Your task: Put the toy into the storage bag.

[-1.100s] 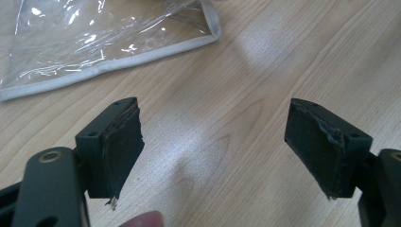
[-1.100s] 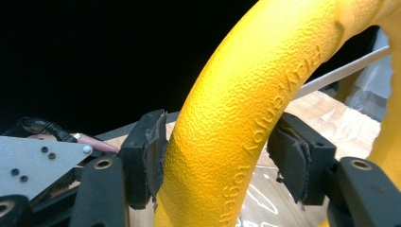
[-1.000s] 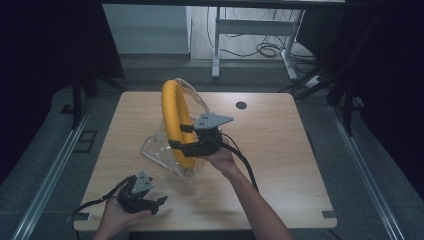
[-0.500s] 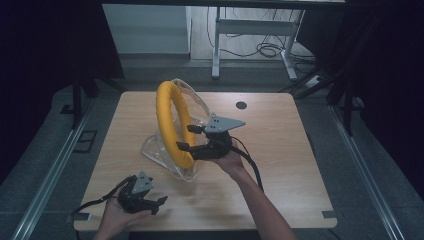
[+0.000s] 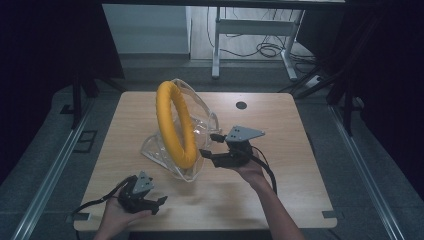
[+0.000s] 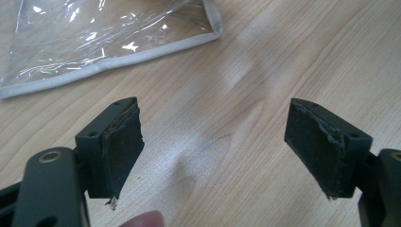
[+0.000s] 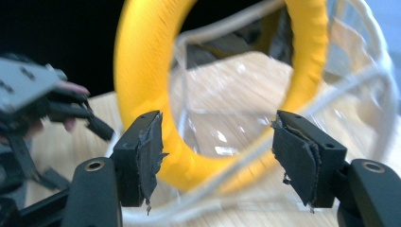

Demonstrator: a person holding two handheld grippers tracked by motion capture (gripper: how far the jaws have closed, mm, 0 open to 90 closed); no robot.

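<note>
A yellow ring (image 5: 172, 125) stands upright inside a clear plastic bag (image 5: 206, 120) with a grey hem, at the middle of the wooden table (image 5: 300, 150). My right gripper (image 5: 210, 145) hovers just right of the ring's lower part, jaws apart and pressing on nothing. They have just been closing a little. In the right gripper view the ring (image 7: 137, 71) and bag (image 7: 369, 85) sit beyond my right gripper (image 7: 217, 156). My left gripper (image 5: 160, 202) rests near the front left edge. It stands open (image 6: 213, 151) over bare wood, with the bag's hem (image 6: 108, 61) farther off.
A small black round mark (image 5: 241, 105) lies on the table at the back right. Behind the table a white desk frame (image 5: 217, 45) stands among cables on the floor. Bare wood spreads to the right of my right hand and along the front.
My right gripper has drawn back to the right and slightly down, away from the ring's lower part. The ring now stands free in the bag. The left gripper has stayed put.
</note>
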